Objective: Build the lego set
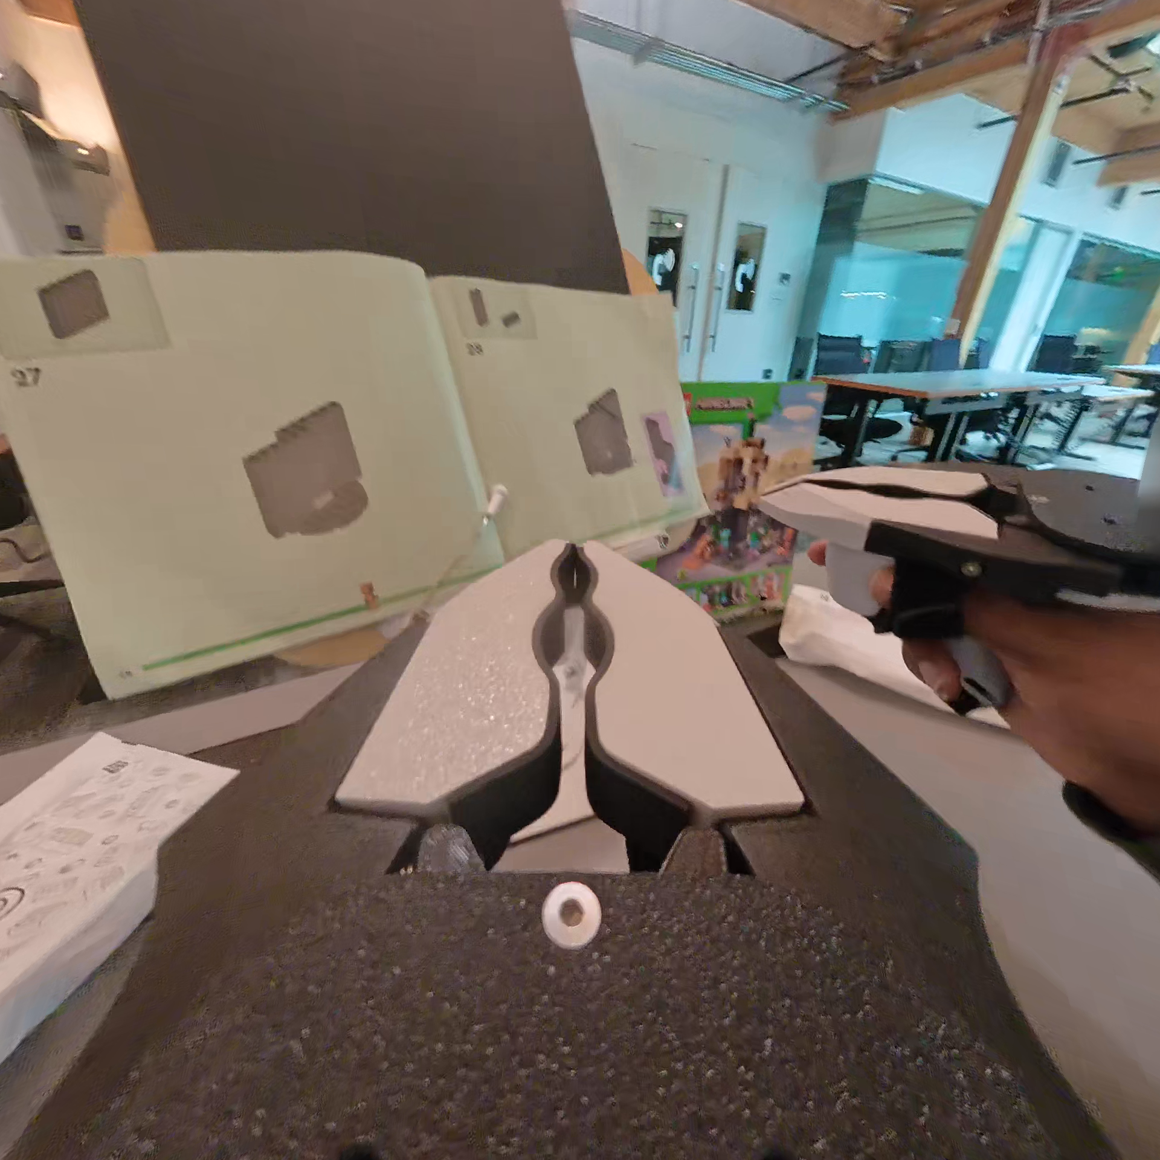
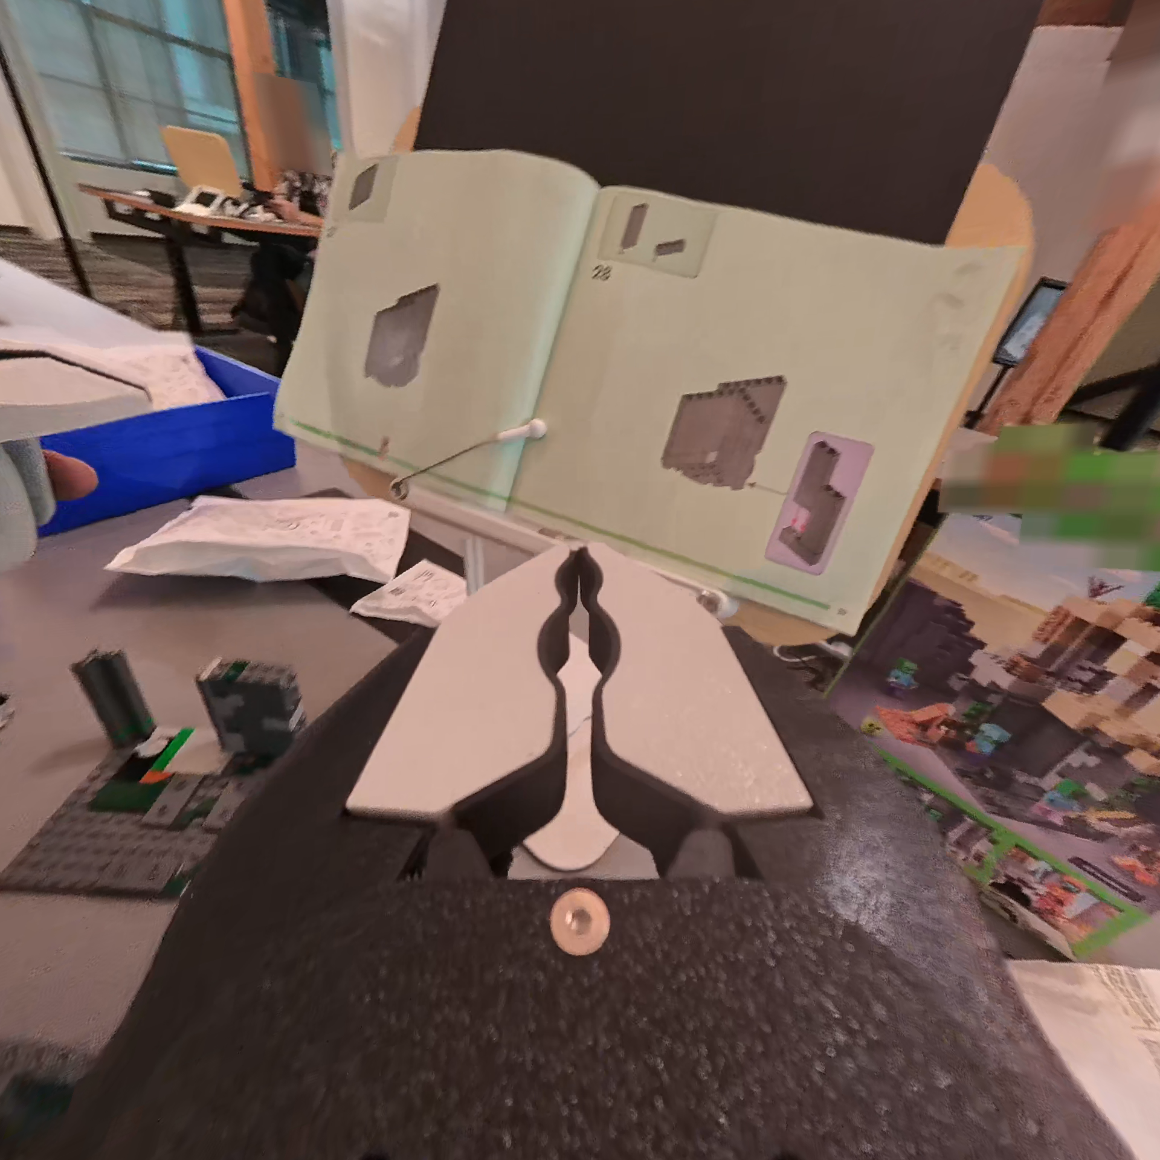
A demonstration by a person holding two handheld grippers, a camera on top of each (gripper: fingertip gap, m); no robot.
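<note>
My left gripper [image 1: 574,553] is shut and empty, held above the table and facing the open pale-green instruction booklet [image 1: 263,452] on its stand. My right gripper [image 2: 579,552] is also shut and empty and faces the same booklet [image 2: 659,376]. It also shows at the right of the left wrist view [image 1: 771,497], held by a hand. The partial lego build sits at the lower left of the right wrist view: a grey baseplate [image 2: 107,847] with a dark round pillar [image 2: 113,700] and a dark mottled block [image 2: 251,703] standing on it. The build is well to the left of my right gripper.
A blue bin [image 2: 169,442] stands at the back left. White paper bags [image 2: 270,540] lie on the grey table in front of it, and another bag [image 1: 69,860] lies left of my left gripper. The lego set box [image 2: 1004,753] stands to the right of the booklet stand. My right fingertips sit around 15 cm from my left ones. The grey baseplate [image 2: 107,847] lies some 25 cm from my left tips, 30 cm from my right tips.
</note>
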